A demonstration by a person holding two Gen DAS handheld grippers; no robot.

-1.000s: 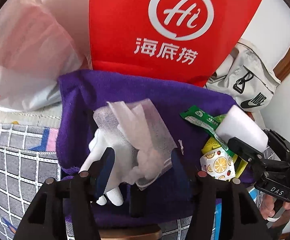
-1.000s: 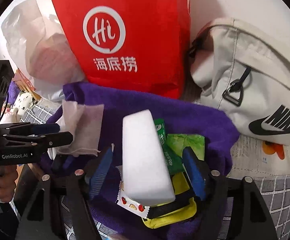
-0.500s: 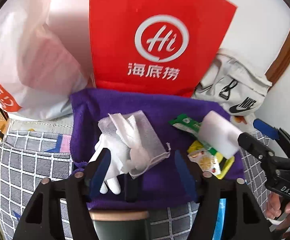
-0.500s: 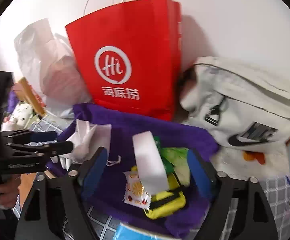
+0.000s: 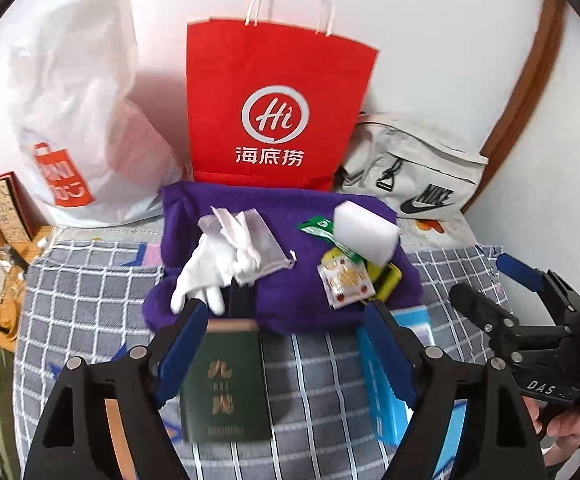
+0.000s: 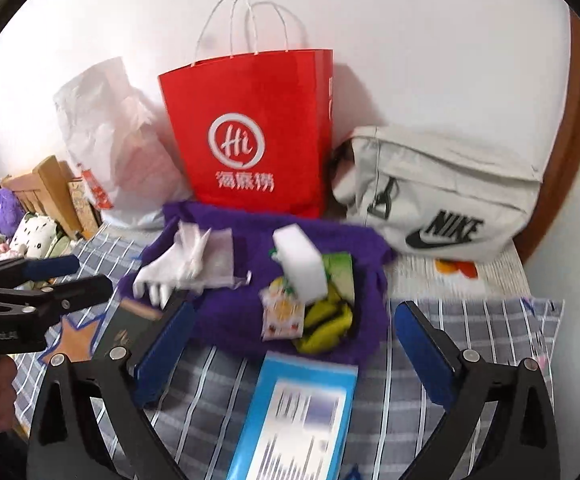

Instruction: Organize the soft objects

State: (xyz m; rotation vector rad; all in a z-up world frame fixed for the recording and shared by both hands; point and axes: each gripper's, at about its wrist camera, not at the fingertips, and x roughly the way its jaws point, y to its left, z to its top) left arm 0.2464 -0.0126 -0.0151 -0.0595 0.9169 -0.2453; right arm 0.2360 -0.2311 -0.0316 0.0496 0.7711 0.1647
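A purple towel lies on the checked bed cover. On its left part rest a white glove and a mesh pouch with tissue. On its right part a white sponge lies over a green packet, a fruit-print sachet and a yellow pouch. My left gripper hovers short of the towel, jaws opening, nothing between them. My right gripper hangs back too, jaws opening wide and empty.
Against the wall stand a red paper bag, a white plastic bag and a grey Nike bag. A dark green booklet and a blue leaflet lie on the checked cover below the grippers.
Both grippers have drawn back and upward from the towel while their jaws widened. The glove with the pouch and the sponge stay lying on the towel.
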